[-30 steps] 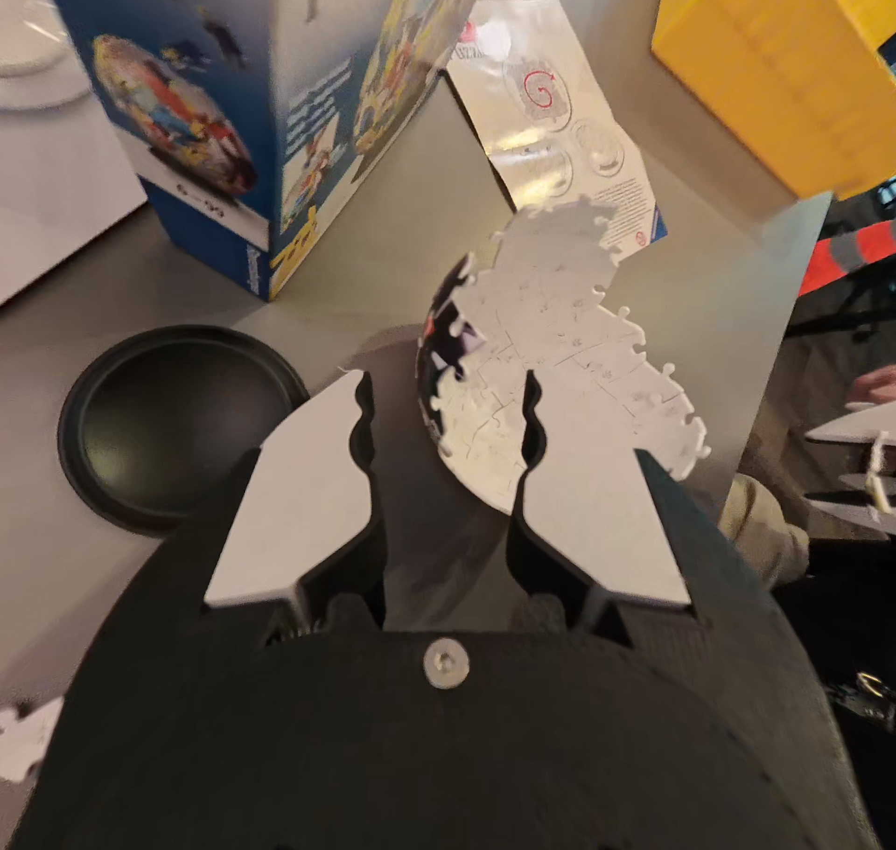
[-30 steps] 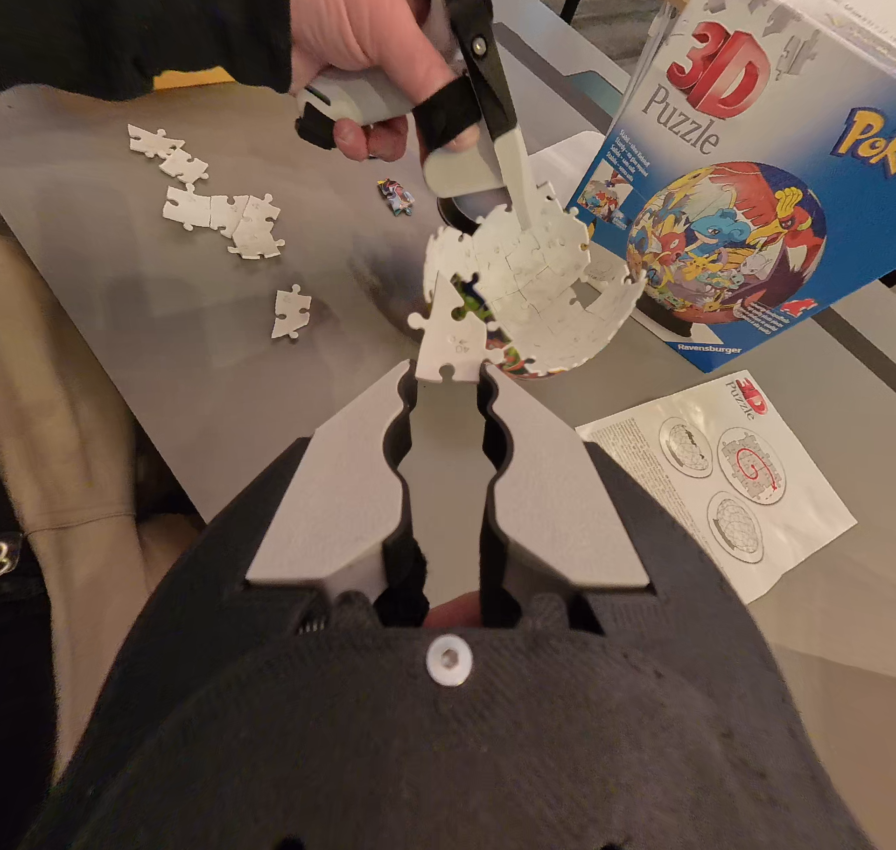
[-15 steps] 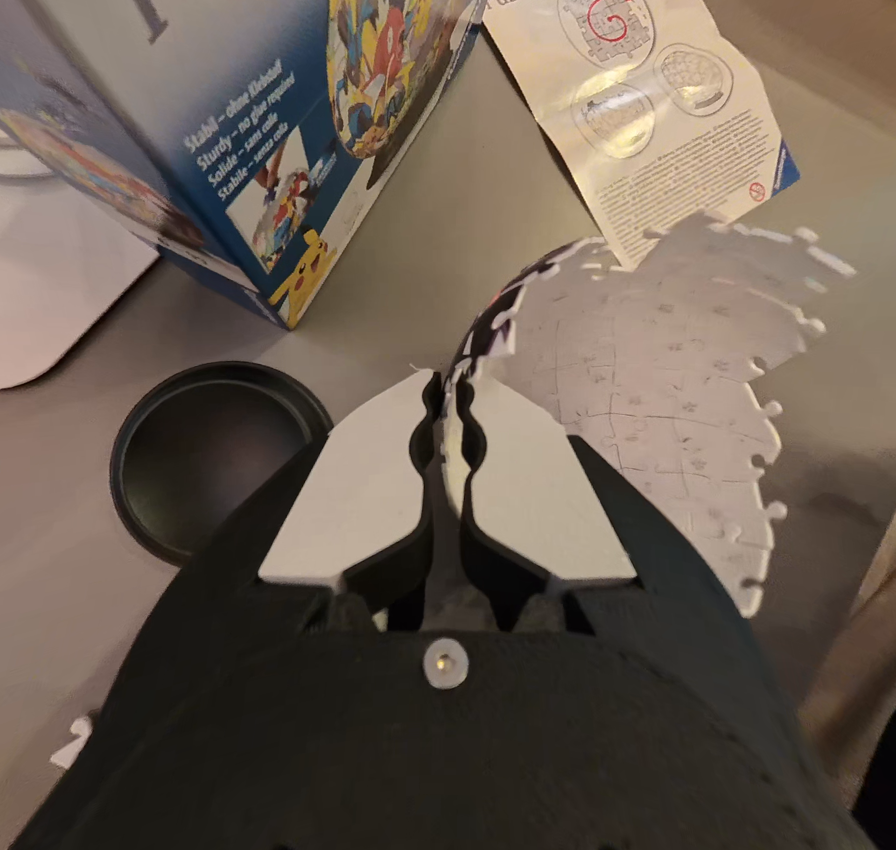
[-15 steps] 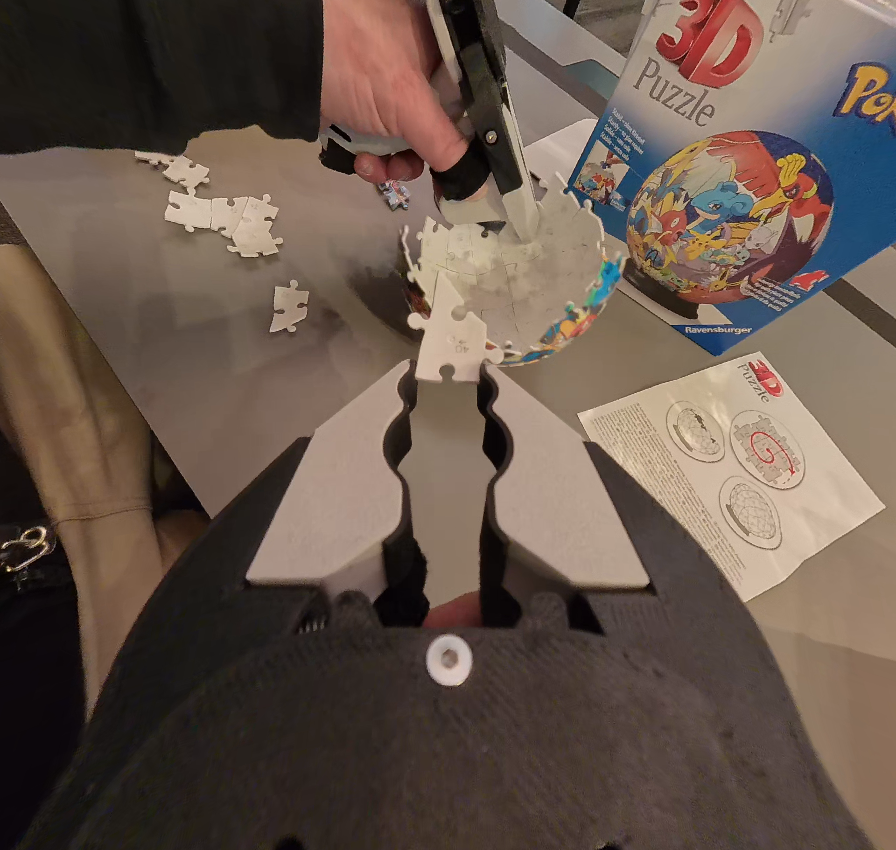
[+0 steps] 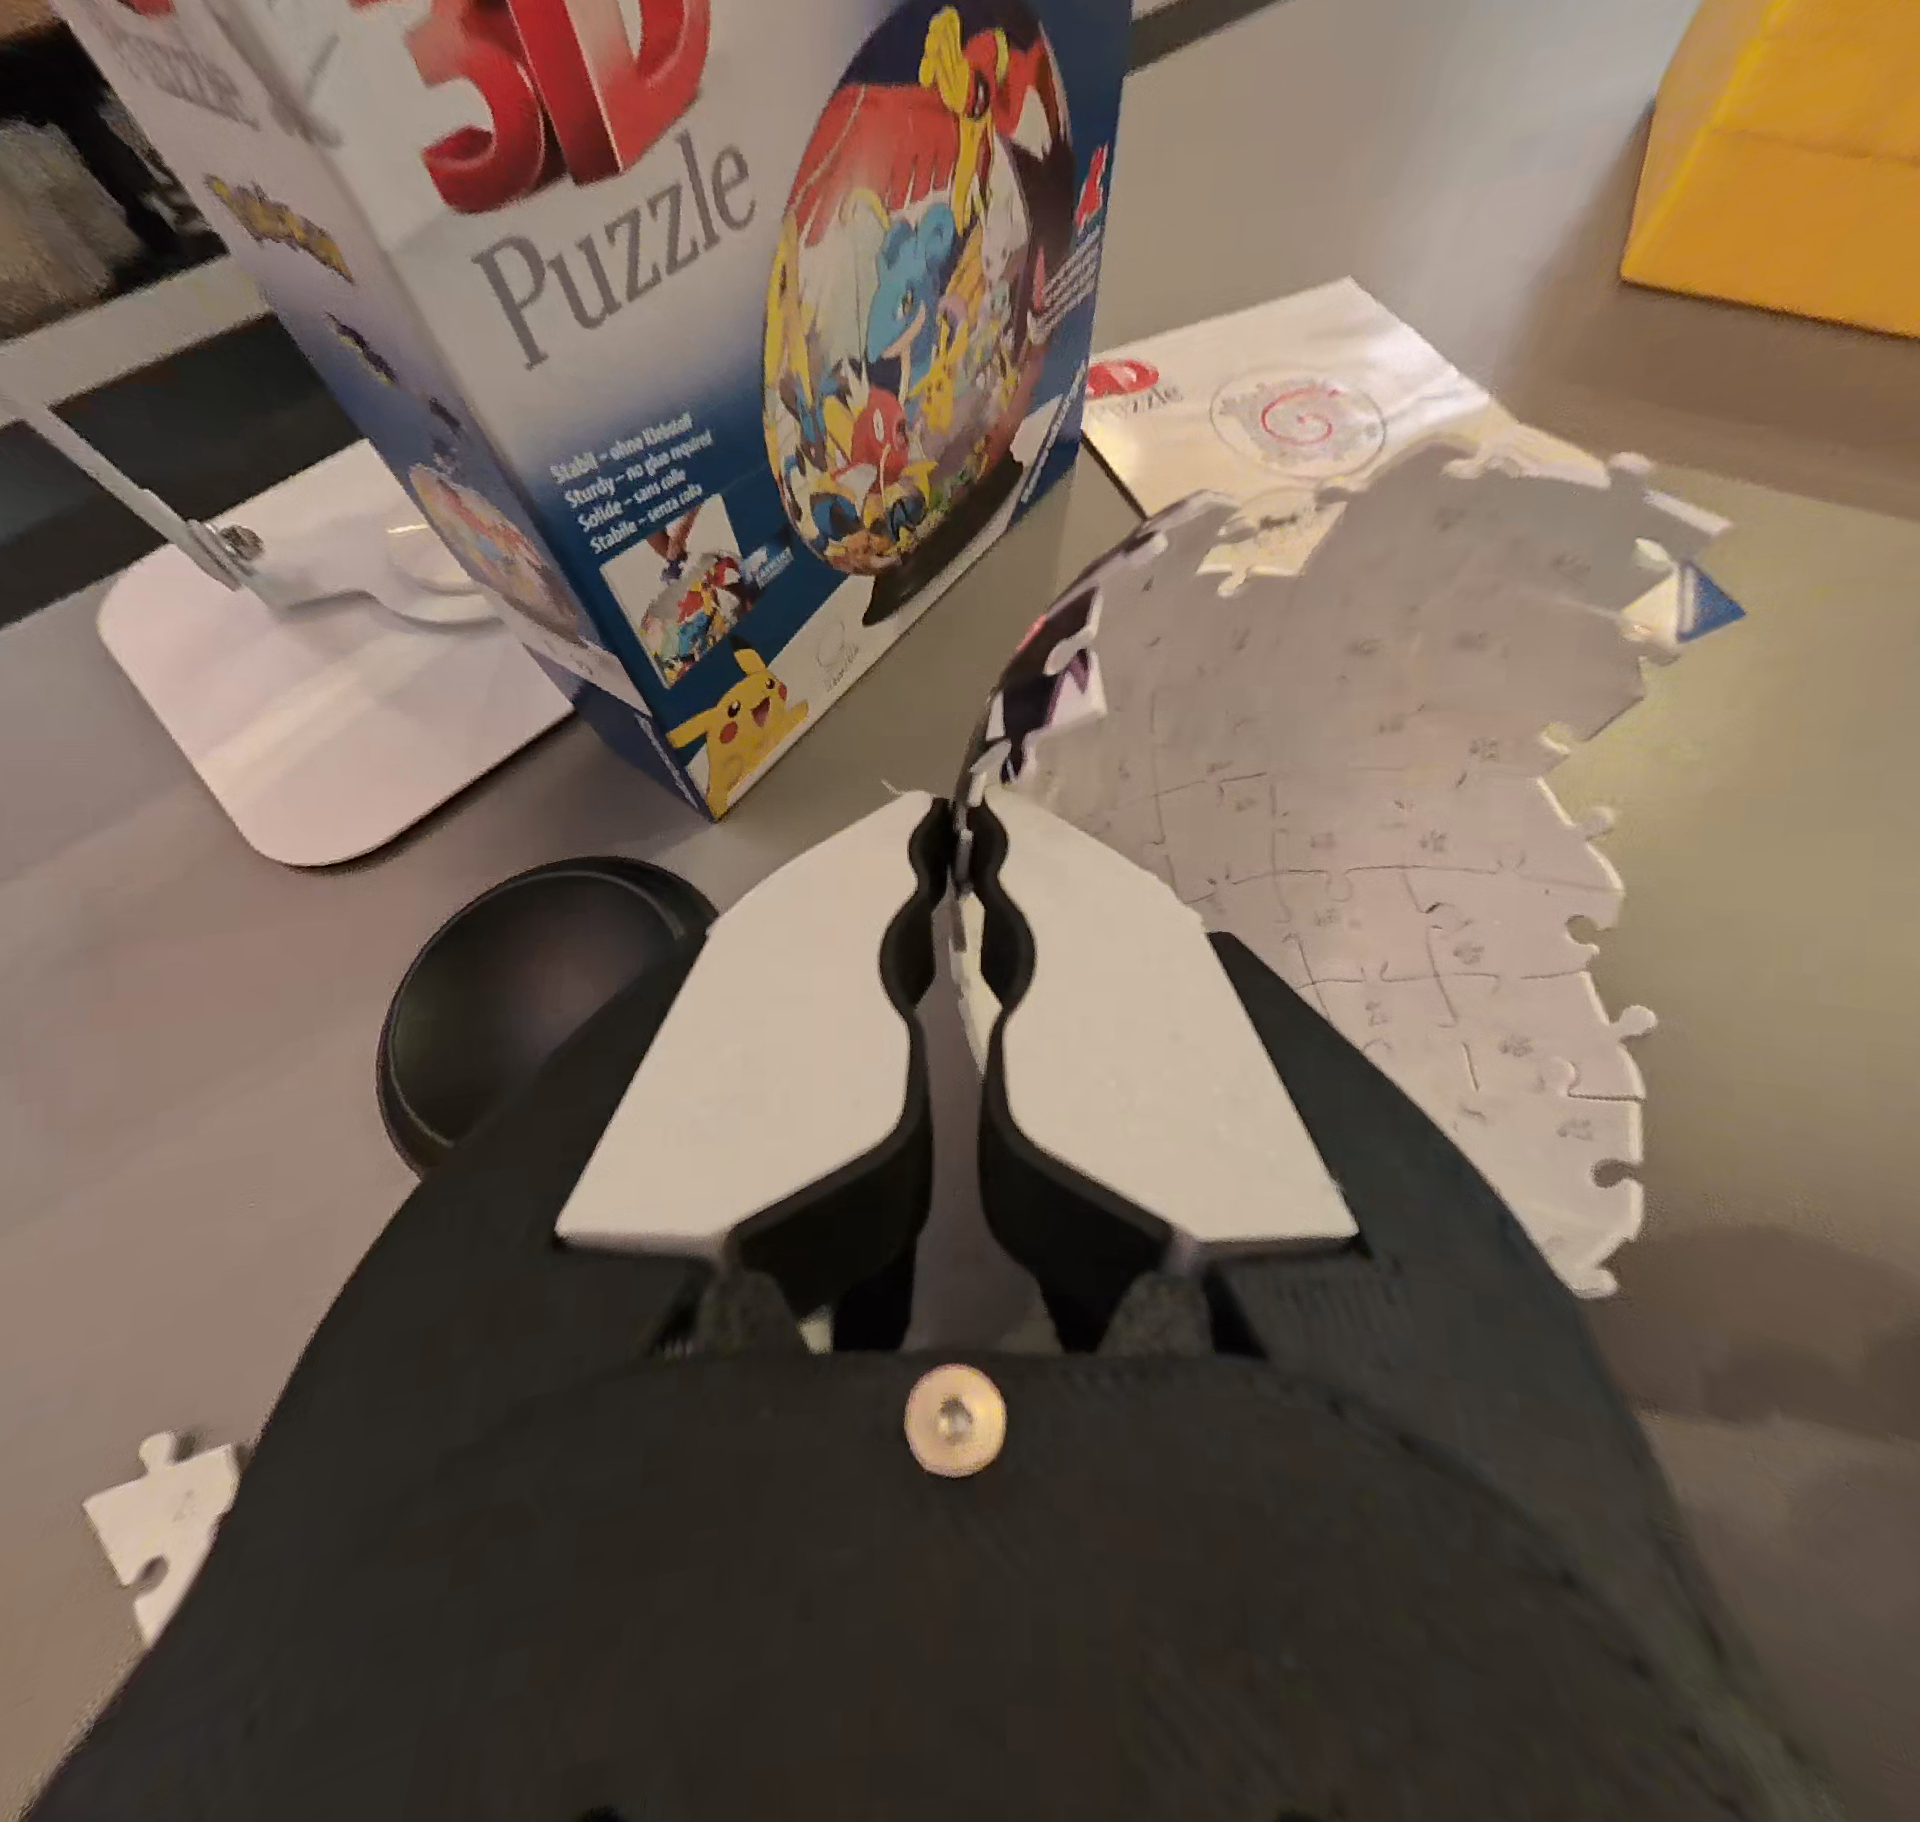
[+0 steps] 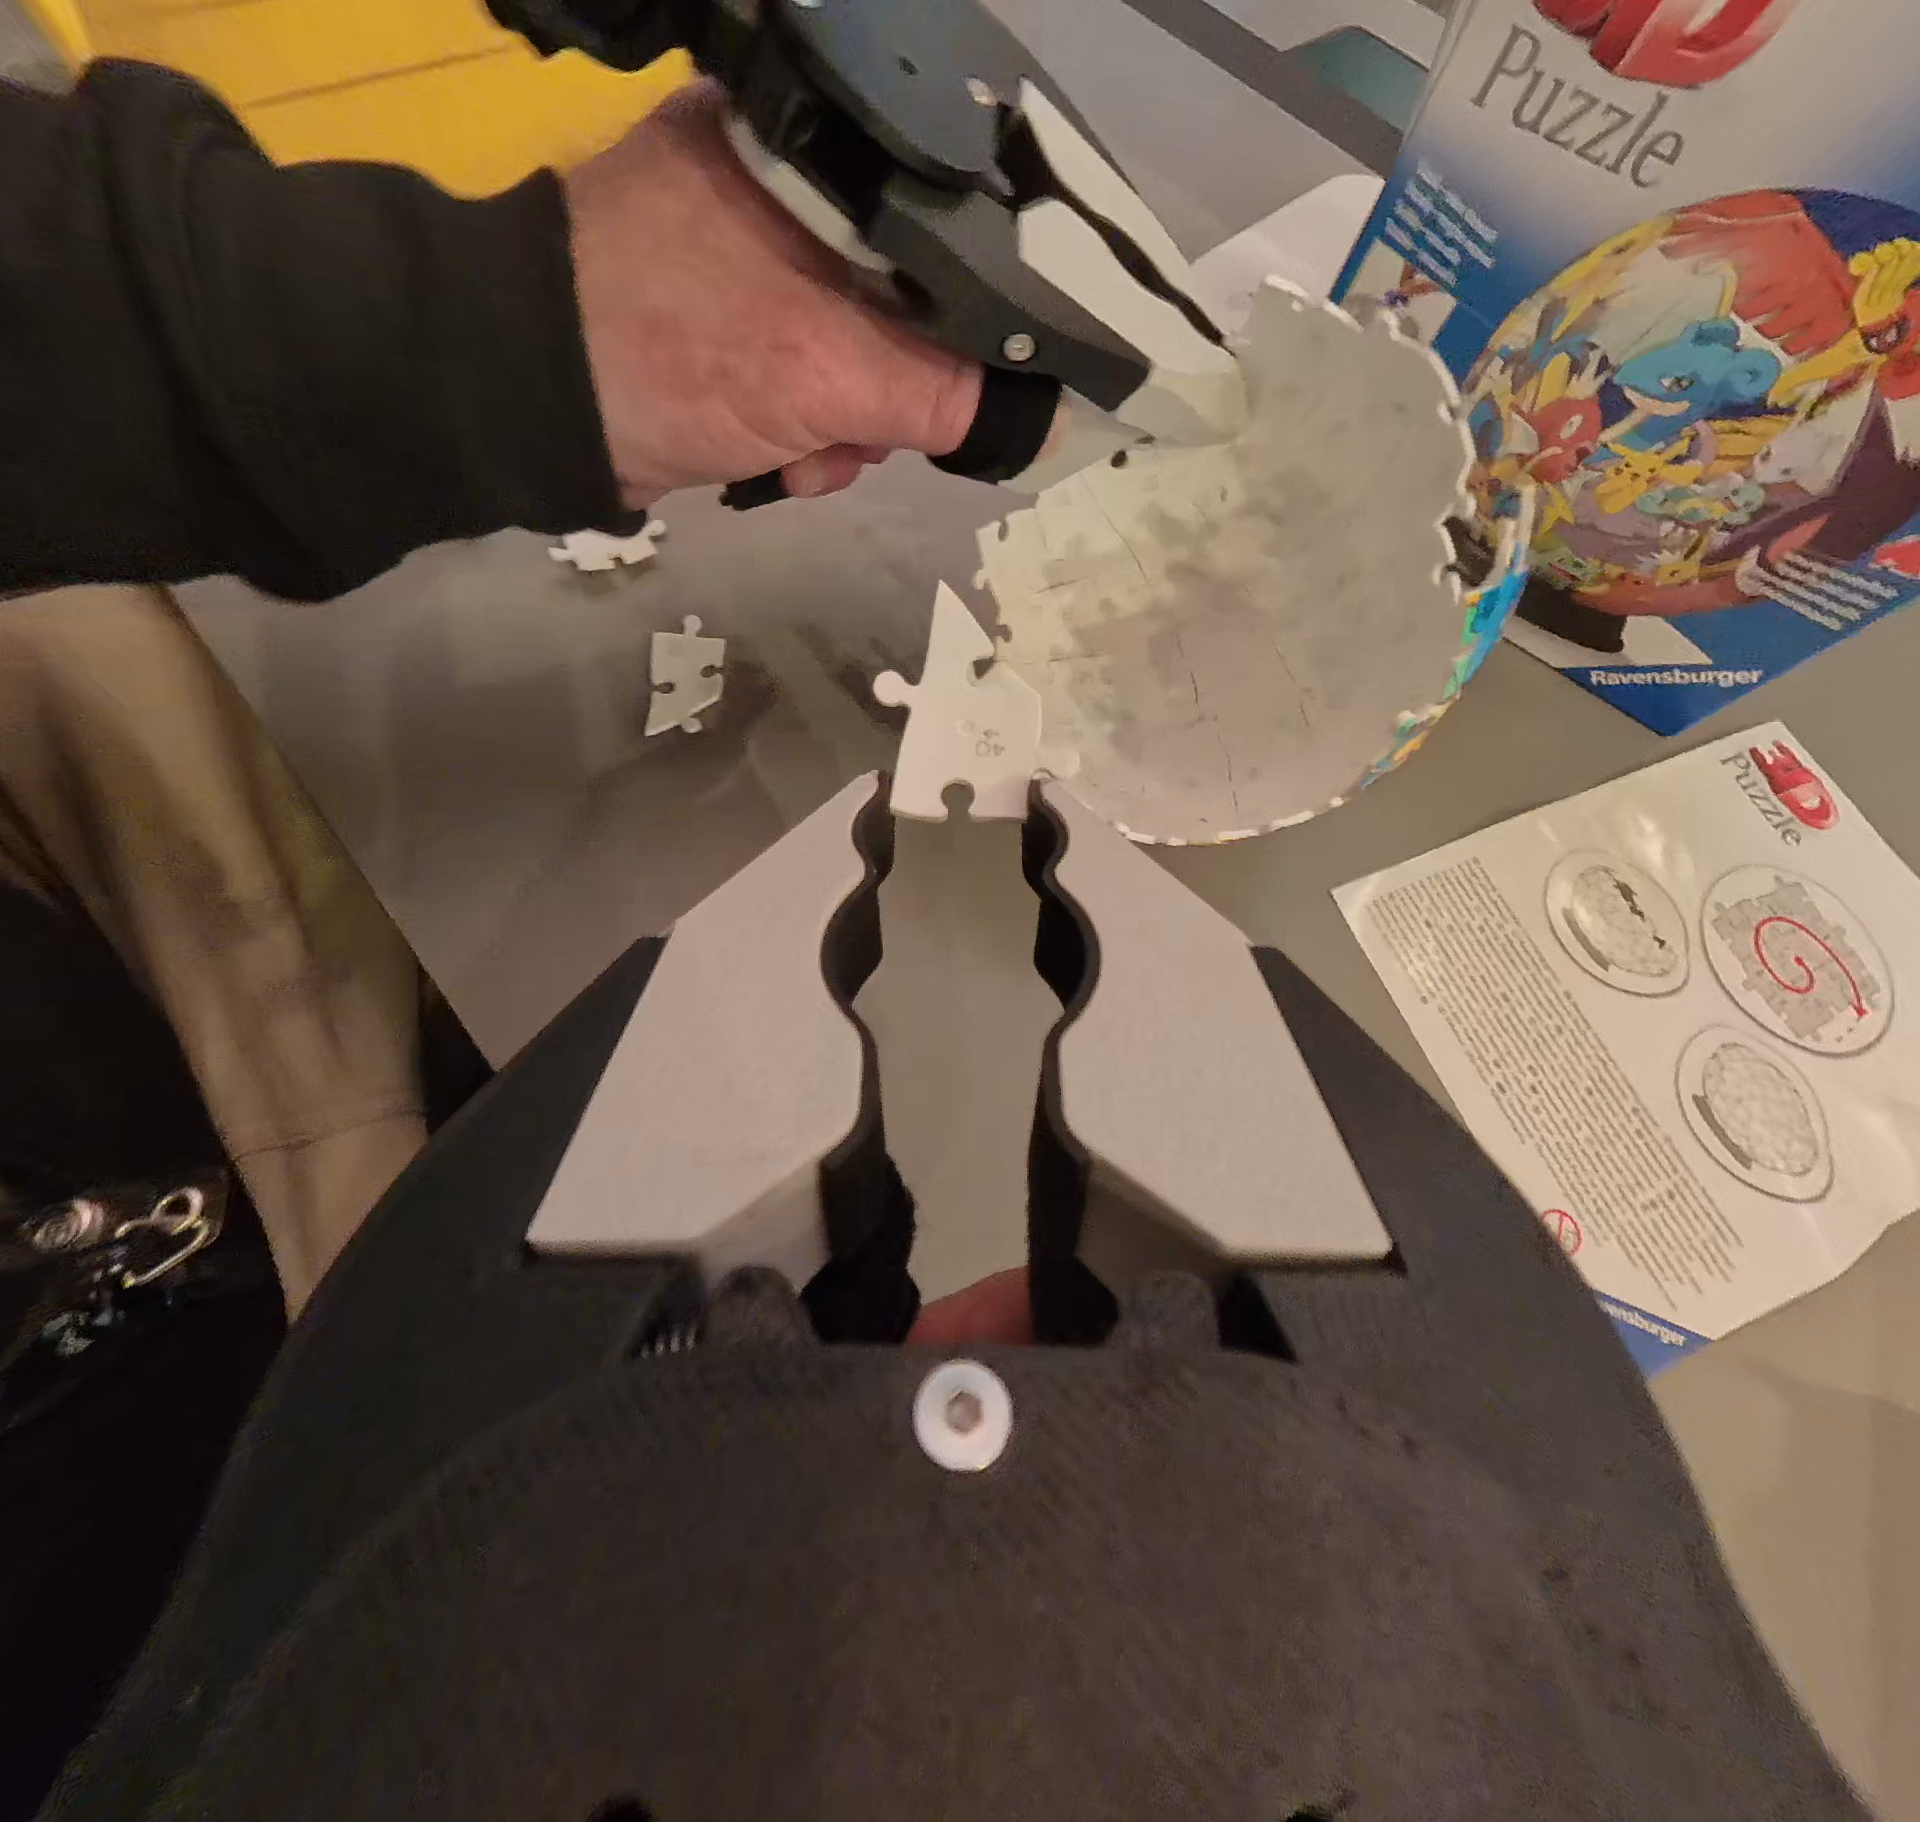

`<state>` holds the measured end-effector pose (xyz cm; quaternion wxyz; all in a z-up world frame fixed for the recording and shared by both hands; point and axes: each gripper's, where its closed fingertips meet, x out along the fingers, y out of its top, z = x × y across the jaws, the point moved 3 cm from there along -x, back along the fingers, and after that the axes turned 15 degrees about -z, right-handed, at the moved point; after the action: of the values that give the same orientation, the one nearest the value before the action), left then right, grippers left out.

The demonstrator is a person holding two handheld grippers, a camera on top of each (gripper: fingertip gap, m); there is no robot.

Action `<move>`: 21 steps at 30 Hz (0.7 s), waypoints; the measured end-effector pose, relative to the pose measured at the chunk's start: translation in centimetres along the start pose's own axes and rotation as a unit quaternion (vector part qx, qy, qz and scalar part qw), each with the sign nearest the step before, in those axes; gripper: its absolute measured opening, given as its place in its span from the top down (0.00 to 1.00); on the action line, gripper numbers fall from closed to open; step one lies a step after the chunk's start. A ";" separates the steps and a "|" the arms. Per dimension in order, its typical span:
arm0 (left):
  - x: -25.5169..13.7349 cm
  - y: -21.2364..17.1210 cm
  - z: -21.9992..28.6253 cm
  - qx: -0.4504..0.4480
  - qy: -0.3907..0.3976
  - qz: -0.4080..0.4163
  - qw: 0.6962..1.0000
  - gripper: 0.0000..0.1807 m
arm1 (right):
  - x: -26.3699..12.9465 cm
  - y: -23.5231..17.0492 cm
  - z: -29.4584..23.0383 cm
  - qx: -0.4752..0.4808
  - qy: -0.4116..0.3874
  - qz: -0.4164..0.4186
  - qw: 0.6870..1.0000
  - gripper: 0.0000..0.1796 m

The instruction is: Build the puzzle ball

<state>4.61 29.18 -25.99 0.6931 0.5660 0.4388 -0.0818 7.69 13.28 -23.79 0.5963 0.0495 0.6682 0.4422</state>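
Your right gripper (image 6: 961, 801) pinches the loose piece (image 6: 971, 733) — the half-built shell's (image 6: 1236, 619) rim sits just ahead-right, clamped by your left gripper (image 5: 964, 842).

Office-like room: grey table (image 5: 1299, 172), yellow crate (image 5: 1797, 141).

Left wrist cam: sits behind left tool (image 5: 961, 837), looks fwd and down along its fingers, close to the half-built puzzle ball (image 5: 1351, 837) on grey bench (image 5: 208, 941). Right wrist cam: same setup behind right tool (image 6: 961, 806), facing the ball (image 6: 1226, 629) from the opposite side. Both share ball, puzzle box (image 5: 644, 318) (image 6: 1683, 318), instruction sheet (image 5: 1299, 401) (image 6: 1662, 1024).
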 end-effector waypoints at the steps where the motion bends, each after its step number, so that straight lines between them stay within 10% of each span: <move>1: -0.1 0.0 0.3 -0.002 0.004 0.009 1.000 0.98 | 0.2 0.0 0.2 0.007 0.002 -0.007 1.000 0.87; 21: -0.4 -0.6 0.8 -0.026 0.048 0.105 0.993 0.98 | 6.6 1.2 1.0 0.078 0.046 -0.147 0.985 0.87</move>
<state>4.40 28.08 -26.18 0.6902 0.5941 0.4119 0.0305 6.10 18.40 -27.89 0.6180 -0.0230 0.7271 0.2981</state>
